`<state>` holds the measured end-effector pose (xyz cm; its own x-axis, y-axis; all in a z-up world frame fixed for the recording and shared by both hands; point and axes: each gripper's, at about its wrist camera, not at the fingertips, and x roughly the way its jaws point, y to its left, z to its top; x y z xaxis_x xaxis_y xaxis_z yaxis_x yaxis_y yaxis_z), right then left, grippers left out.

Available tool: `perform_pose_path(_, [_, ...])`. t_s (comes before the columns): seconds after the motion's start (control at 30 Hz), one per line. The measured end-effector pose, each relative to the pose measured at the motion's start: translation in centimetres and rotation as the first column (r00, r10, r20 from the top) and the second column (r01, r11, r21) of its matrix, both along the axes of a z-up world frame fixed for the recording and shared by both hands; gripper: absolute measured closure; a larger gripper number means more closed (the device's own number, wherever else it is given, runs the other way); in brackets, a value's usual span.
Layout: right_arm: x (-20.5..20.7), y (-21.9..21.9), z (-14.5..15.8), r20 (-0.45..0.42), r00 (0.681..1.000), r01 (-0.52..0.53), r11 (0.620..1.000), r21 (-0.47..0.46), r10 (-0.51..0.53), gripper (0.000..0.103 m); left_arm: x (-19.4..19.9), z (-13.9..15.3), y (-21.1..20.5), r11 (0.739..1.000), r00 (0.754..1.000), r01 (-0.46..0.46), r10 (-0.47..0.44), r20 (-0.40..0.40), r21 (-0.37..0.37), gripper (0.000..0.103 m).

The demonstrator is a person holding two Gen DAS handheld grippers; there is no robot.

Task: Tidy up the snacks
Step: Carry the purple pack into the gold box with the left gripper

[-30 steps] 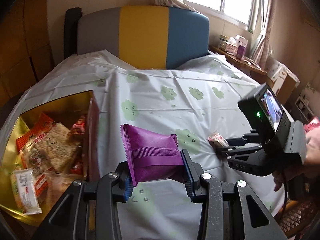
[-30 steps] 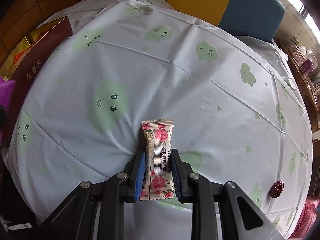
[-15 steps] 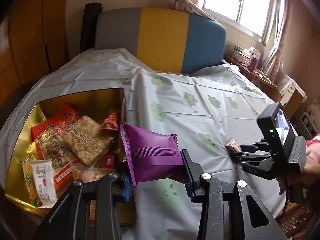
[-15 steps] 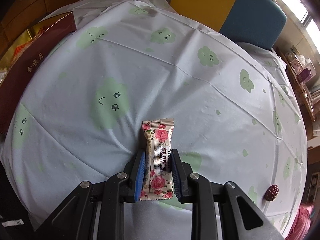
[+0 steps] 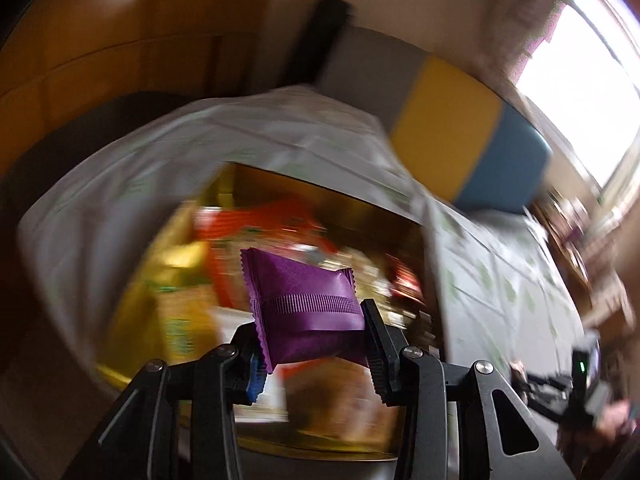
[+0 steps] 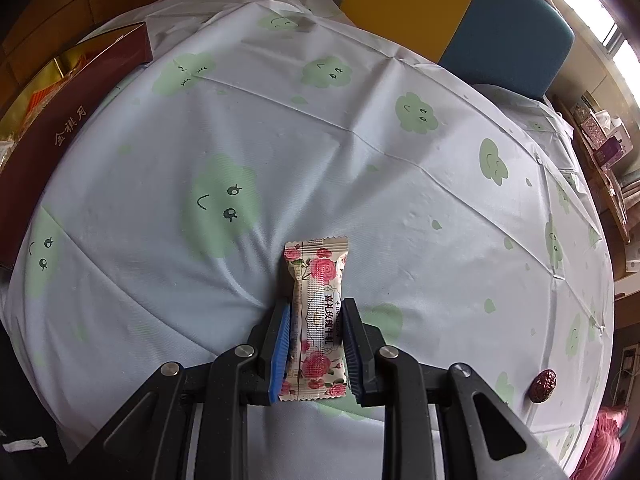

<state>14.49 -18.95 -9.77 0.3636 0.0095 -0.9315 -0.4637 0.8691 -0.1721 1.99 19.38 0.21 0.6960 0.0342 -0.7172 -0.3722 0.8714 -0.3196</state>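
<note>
**Tech:** While the left view is blurred, you can make out the left gripper [image 5: 312,354] clamped on the purple pack [image 5: 304,308], one pad on each side. The pack hangs over the gold box [image 5: 120,376], whose floor is crowded with other snacks [image 5: 256,236]; their kinds cannot be read through the blur.

**Operator:** And the right side?

**Tech:** The right gripper [image 6: 315,346] is closed on the rose candy [image 6: 316,312], pads against both long edges. Whether the candy rests on the cloth [image 6: 360,152] or hangs just above it cannot be told.

**Operator:** How far along are you?

**Tech:** By my estimate, well along. Several snacks are already boxed, the purple pack is placed for release, and the candy is gripped but well apart from the box. One dark red piece [image 6: 543,386], possibly a date, lies loose near the table's right edge. That leaves two drops and one pick-up, as far as the views show.

**Operator:** Clearances?

**Tech:** Near you, the cloth around the candy is bare, so you have free room to lift. Farther left, the box's maroon wall [image 6: 72,128] stands up from the cloth; carry the candy over it, not into it. Beyond the far table edge, the chair back [image 6: 504,28] stands close.
</note>
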Motion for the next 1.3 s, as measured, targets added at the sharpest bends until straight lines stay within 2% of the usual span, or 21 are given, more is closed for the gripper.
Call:
perform_pose_path(0.07, [0.0, 0.1, 0.0, 0.005, 1.000, -0.008, 1.000, -0.009, 0.008, 0.077, -0.8, -0.3, 1.9, 0.998, 0.999, -0.053, 0.052, -0.010, -0.021, 0.062])
perform_pose_path(0.17, [-0.3, 0.3, -0.1, 0.008, 1.000, -0.013, 1.000, -0.014, 0.014, 0.077, -1.4, -1.0, 2.5, 0.997, 0.997, -0.067, 0.066, -0.029, -0.042, 0.062])
perform_pose_path(0.27, [-0.3, 0.3, -0.1, 0.009, 1.000, -0.016, 1.000, -0.017, 0.016, 0.077, -0.9, -1.7, 1.2, 0.998, 0.999, -0.023, 0.021, -0.040, -0.056, 0.062])
perform_pose_path(0.43, [-0.4, 0.4, 0.0, 0.014, 1.000, -0.018, 1.000, -0.022, 0.019, 0.077, 0.7, -2.8, -2.1, 0.996, 0.995, 0.084, -0.086, -0.056, -0.037, 0.061])
perform_pose_path(0.7, [-0.5, 0.5, 0.0, 0.015, 1.000, -0.020, 0.999, -0.026, 0.020, 0.077, 3.6, -6.2, -2.8, 0.995, 0.981, 0.101, -0.101, -0.163, -0.013, 0.059])
perform_pose_path(0.87, [-0.5, 0.5, 0.1, 0.015, 1.000, -0.019, 0.999, -0.027, 0.019, 0.077, 3.4, -6.9, -2.5, 0.997, 0.981, 0.076, -0.071, -0.178, 0.017, 0.059])
perform_pose_path(1.07, [-0.5, 0.6, 0.1, 0.016, 1.000, -0.018, 0.999, -0.028, 0.019, 0.077, 2.3, -6.3, -2.4, 0.995, 0.986, 0.057, -0.044, -0.160, 0.077, 0.058])
perform_pose_path(1.23, [-0.5, 0.6, 0.1, 0.015, 1.000, -0.016, 0.999, -0.031, 0.017, 0.079, 1.8, -5.3, -3.5, 0.979, 0.988, 0.056, -0.025, -0.154, 0.198, 0.058])
perform_pose_path(1.3, [-0.5, 0.6, 0.1, 0.014, 1.000, -0.014, 0.999, -0.033, 0.015, 0.079, 1.7, -5.0, -3.9, 0.974, 0.988, 0.067, -0.034, -0.151, 0.215, 0.058])
